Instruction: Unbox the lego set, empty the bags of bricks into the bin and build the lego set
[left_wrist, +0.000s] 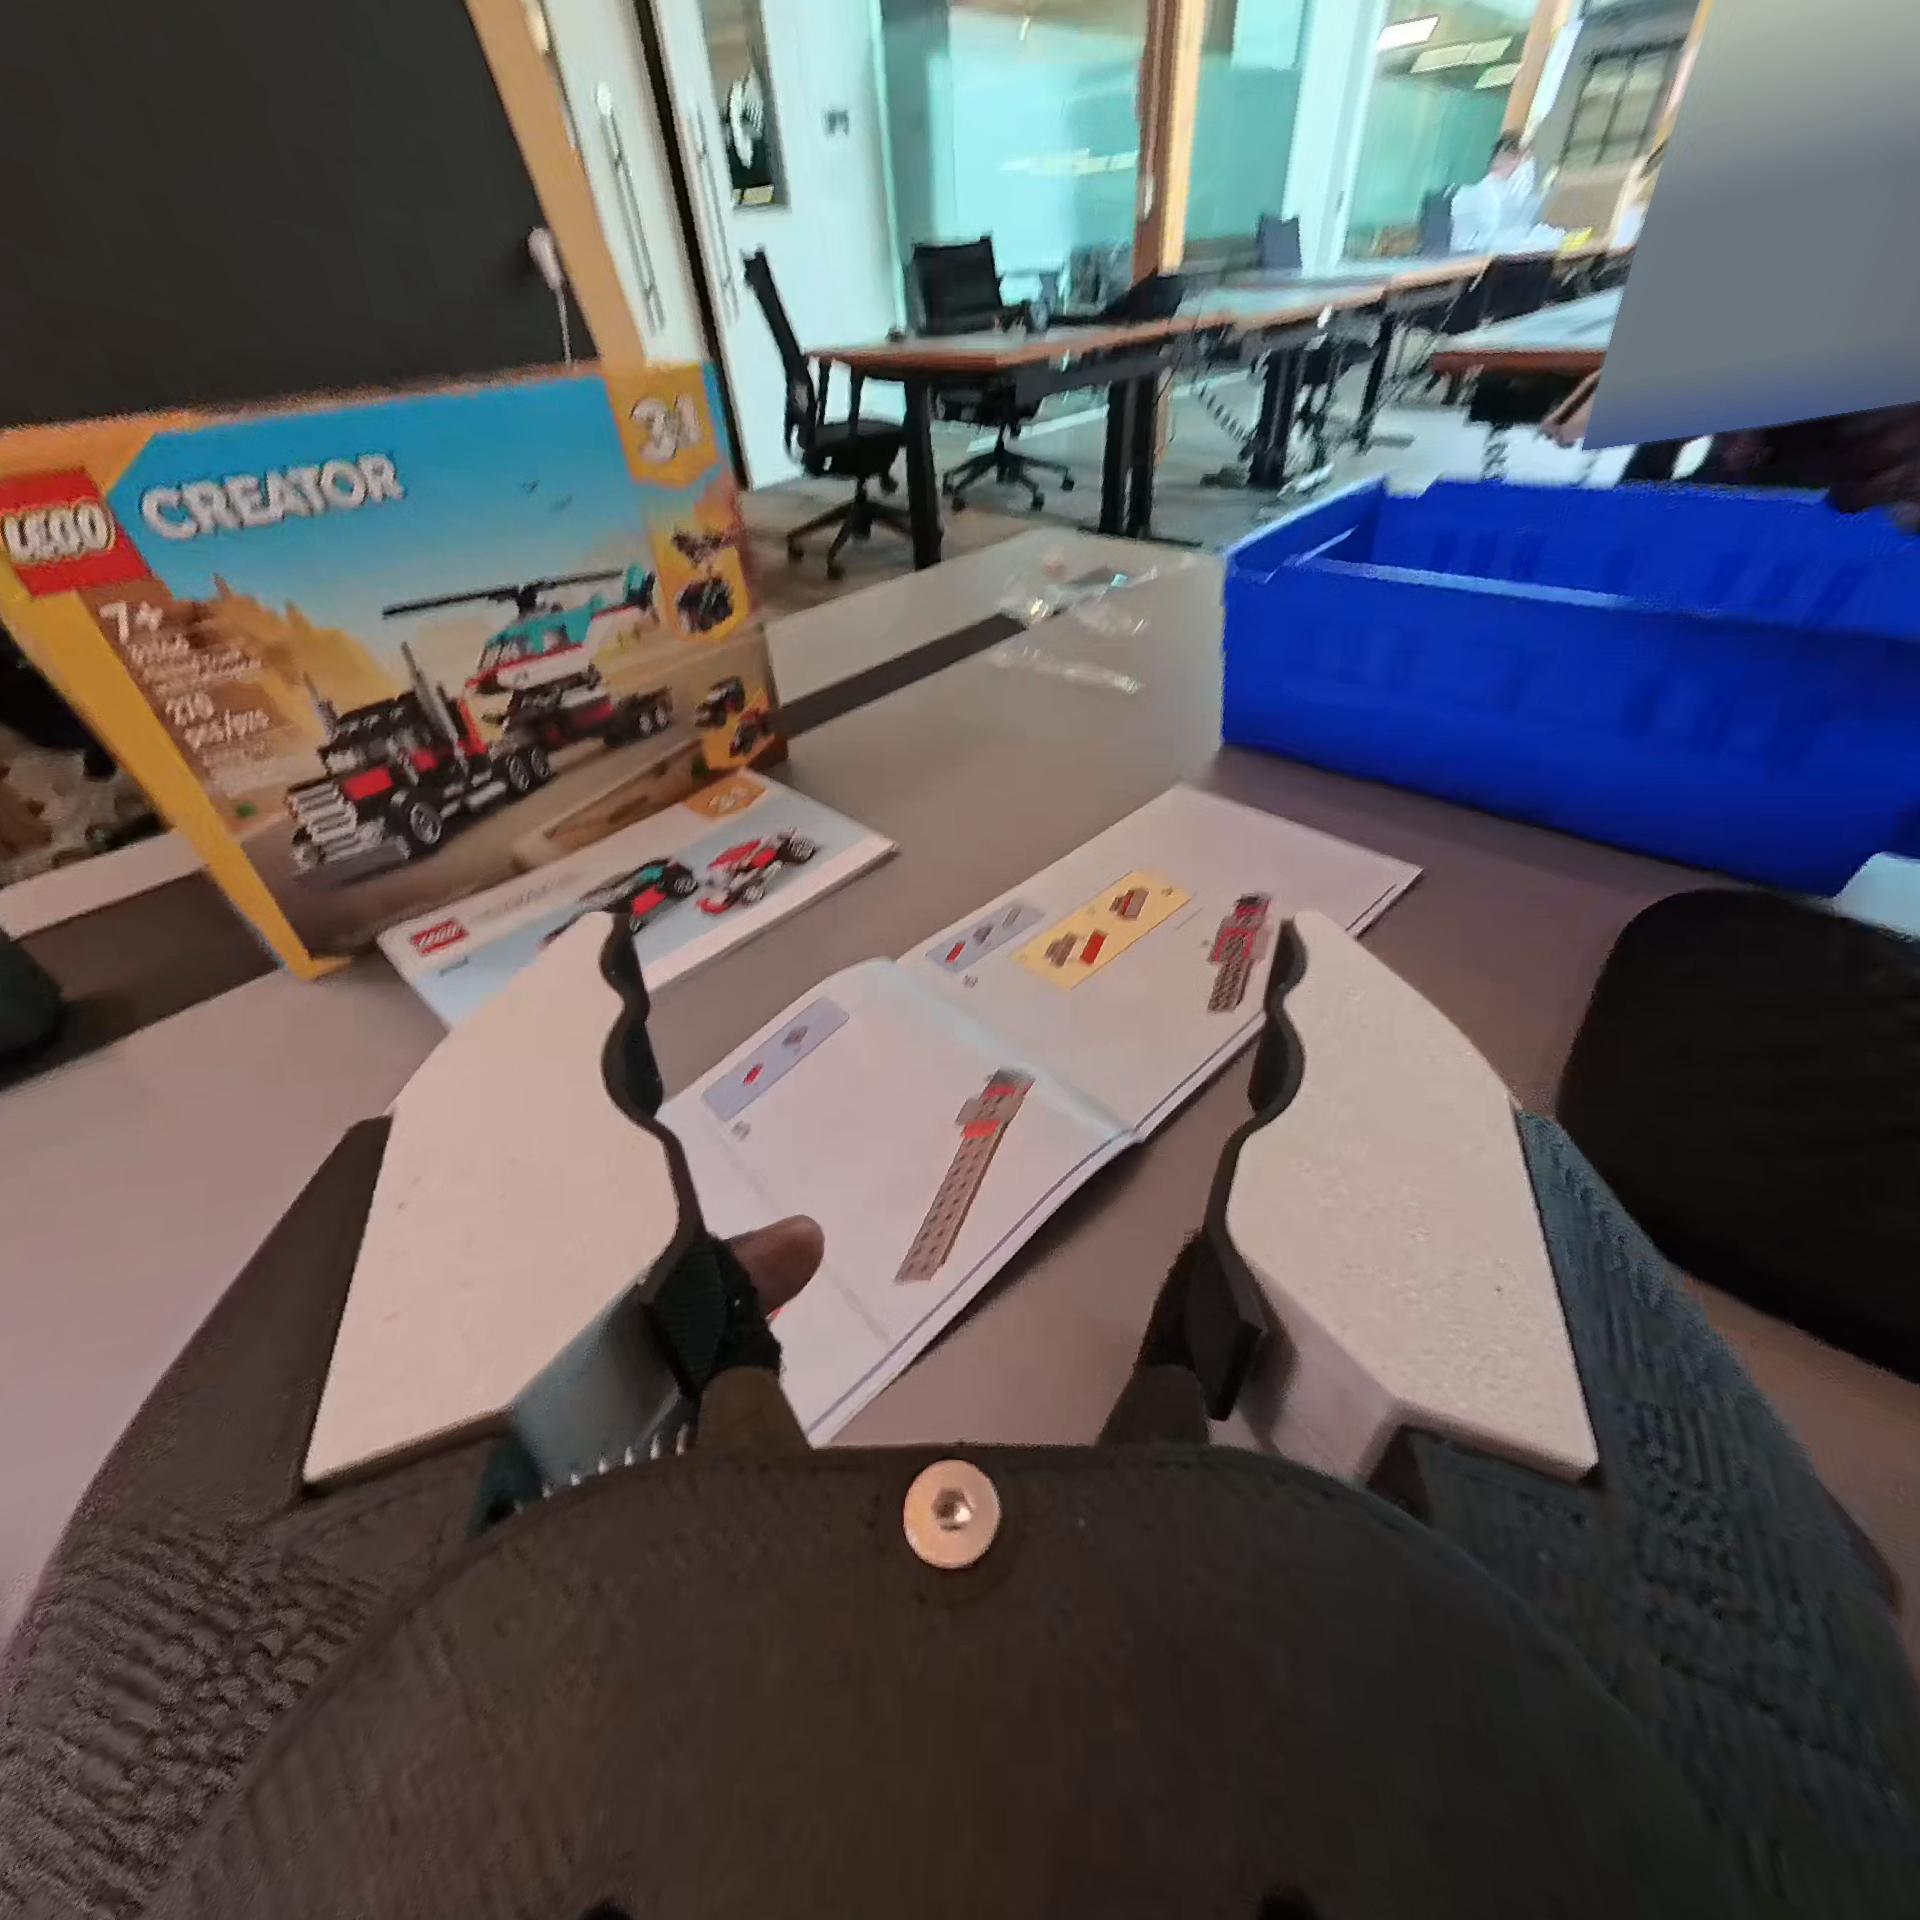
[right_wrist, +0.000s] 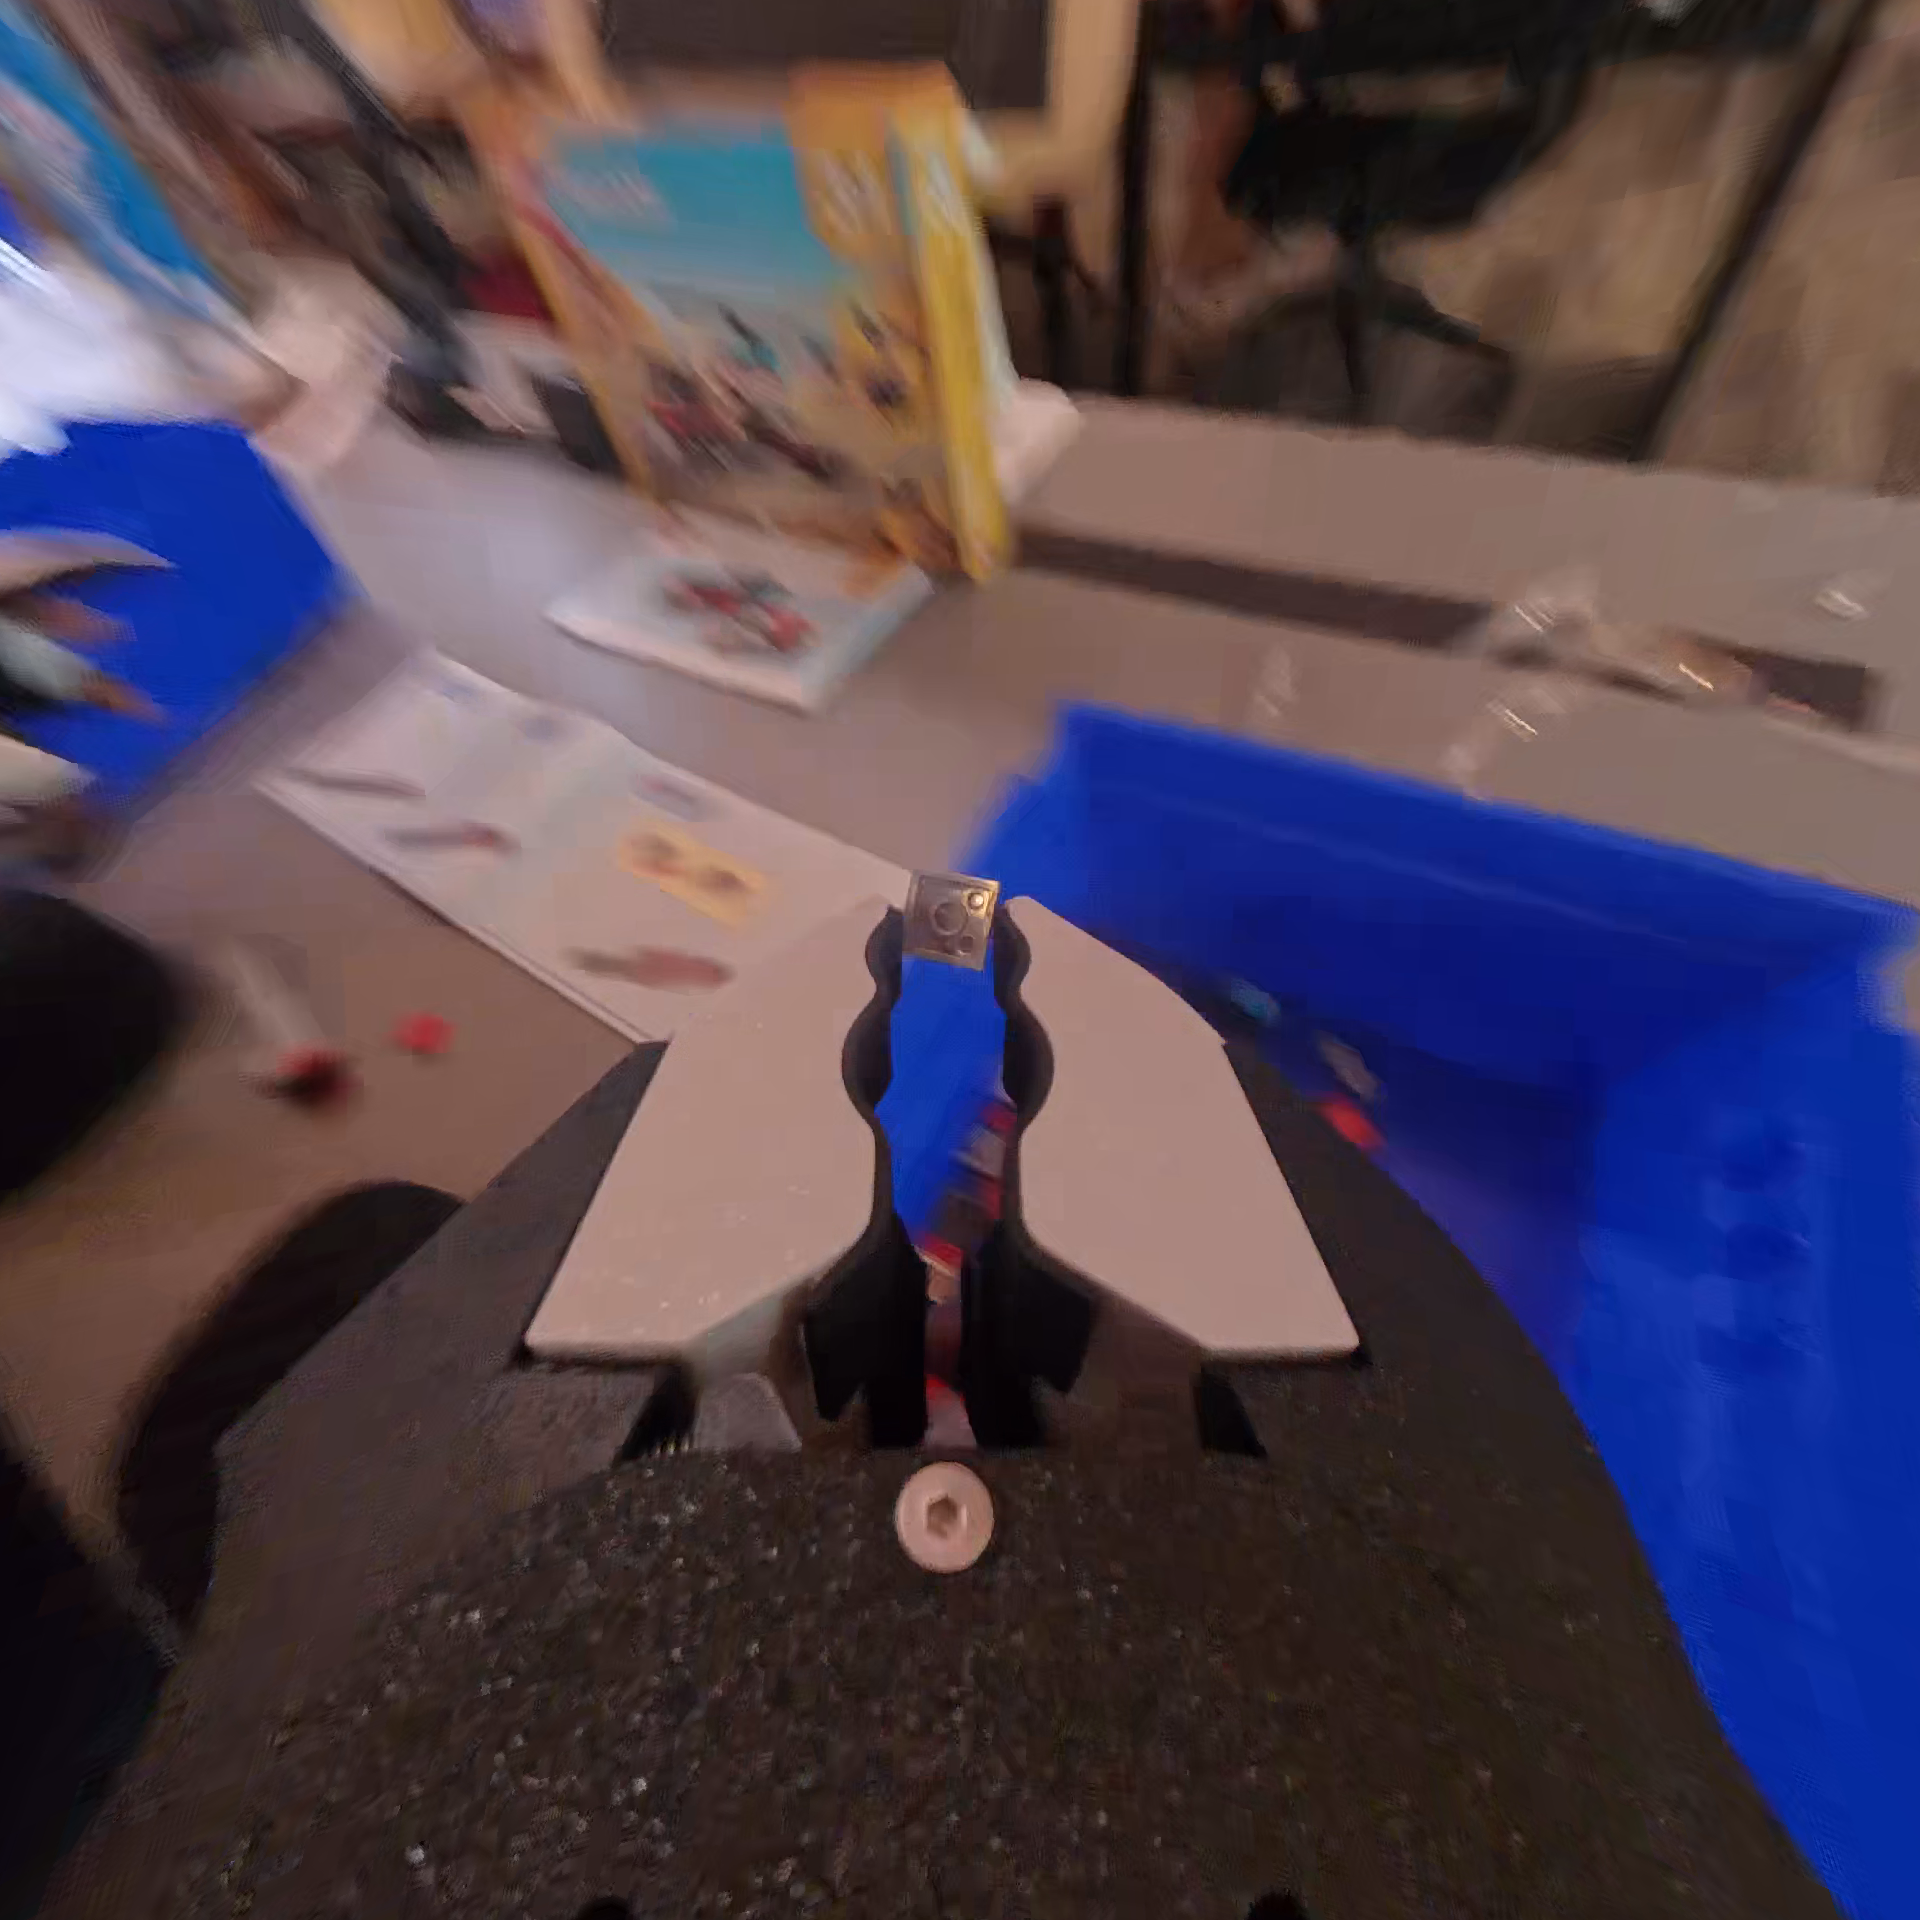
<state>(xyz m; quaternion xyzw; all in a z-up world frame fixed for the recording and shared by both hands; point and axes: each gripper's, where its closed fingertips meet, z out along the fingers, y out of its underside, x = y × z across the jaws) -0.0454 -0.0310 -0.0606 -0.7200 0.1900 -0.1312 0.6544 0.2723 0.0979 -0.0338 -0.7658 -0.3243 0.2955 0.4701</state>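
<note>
The right gripper (right_wrist: 951, 925) pinched a small grey plate (right_wrist: 950, 921) by its edges above the blue bin (right_wrist: 1455, 914); light, rigid, probably slippery. The left gripper (left_wrist: 951, 935) hung wide open, empty, over the open instruction booklet (left_wrist: 904, 1122).

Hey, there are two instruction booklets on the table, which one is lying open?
The open booklet is the one under the left gripper, showing build-step pages. The closed booklet lies by the lego box, showing its cover.

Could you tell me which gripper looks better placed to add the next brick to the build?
Right, probably: the right gripper already pinches a small grey plate; the left gripper hovers open and empty over the open booklet.
</note>
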